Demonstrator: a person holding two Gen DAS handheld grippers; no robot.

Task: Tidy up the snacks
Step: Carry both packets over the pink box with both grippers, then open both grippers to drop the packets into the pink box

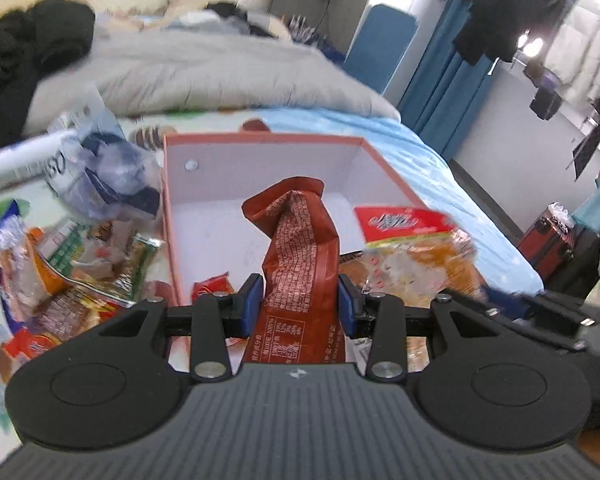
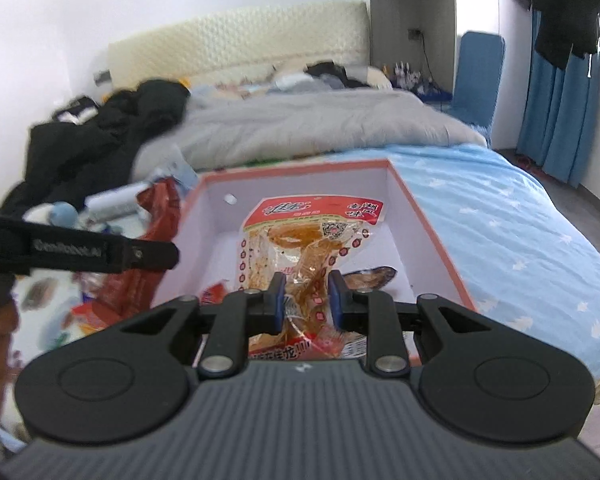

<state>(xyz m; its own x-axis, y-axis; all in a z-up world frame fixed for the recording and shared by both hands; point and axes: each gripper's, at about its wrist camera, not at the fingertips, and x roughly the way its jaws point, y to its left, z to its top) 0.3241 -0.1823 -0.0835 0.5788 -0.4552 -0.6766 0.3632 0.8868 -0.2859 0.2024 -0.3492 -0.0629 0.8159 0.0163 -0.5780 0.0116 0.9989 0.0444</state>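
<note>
Left gripper (image 1: pixel 299 304) clenches a crumpled brown foil packet (image 1: pixel 300 248), right gripper (image 2: pixel 306 300) a clear orange-red pouch (image 2: pixel 312 236); crowding over the pink cardboard box (image 2: pixel 432 232), either could snag and spill.

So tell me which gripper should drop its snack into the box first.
Probably right: the right gripper holds its clear chicken-feet packet over the box interior, while the left gripper, gripping a brown packet, sits nearer the box's near wall.
</note>
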